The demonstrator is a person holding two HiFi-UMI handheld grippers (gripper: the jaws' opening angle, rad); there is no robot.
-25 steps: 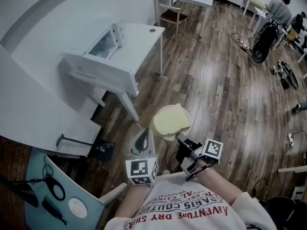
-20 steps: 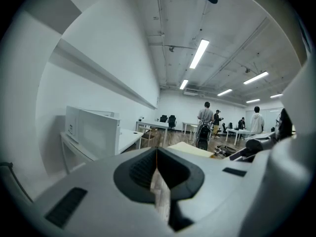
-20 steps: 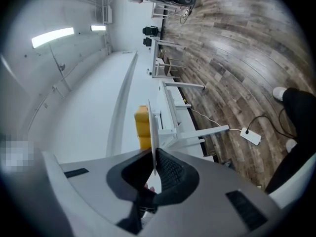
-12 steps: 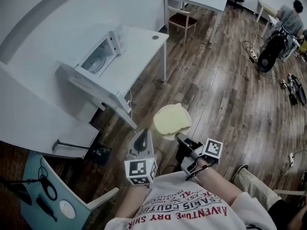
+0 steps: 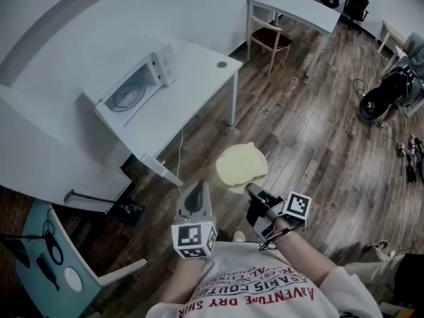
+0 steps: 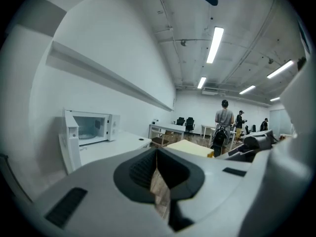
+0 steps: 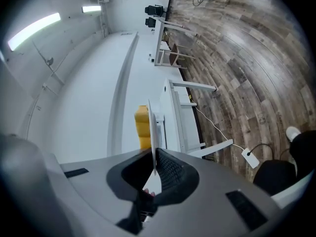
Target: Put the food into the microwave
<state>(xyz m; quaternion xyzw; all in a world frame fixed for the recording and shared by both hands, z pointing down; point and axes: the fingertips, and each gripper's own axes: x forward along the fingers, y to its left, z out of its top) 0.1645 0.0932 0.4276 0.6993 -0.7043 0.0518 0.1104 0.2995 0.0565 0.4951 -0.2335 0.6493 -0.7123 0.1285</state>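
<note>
Right tongs [image 5: 256, 193]: closed on the near rim of a plate [image 5: 232, 186], gripping it. In the right gripper view the plate [image 7: 153, 126] shows edge-on between the jaws.

Food [image 5: 242, 166]: a pale yellow slab lying on the plate, held in the air over the wooden floor [image 5: 318, 144]. It is right of the table [image 5: 199, 65] and nearer than it, well apart from the microwave [image 5: 132, 88].

Left tongs [image 5: 195, 195]: jaws together, nothing between them, just left of the right tongs.

Microwave: stands on the table's left part against the wall. Its door [image 6: 70, 144] is open and the cavity is visible.
</note>
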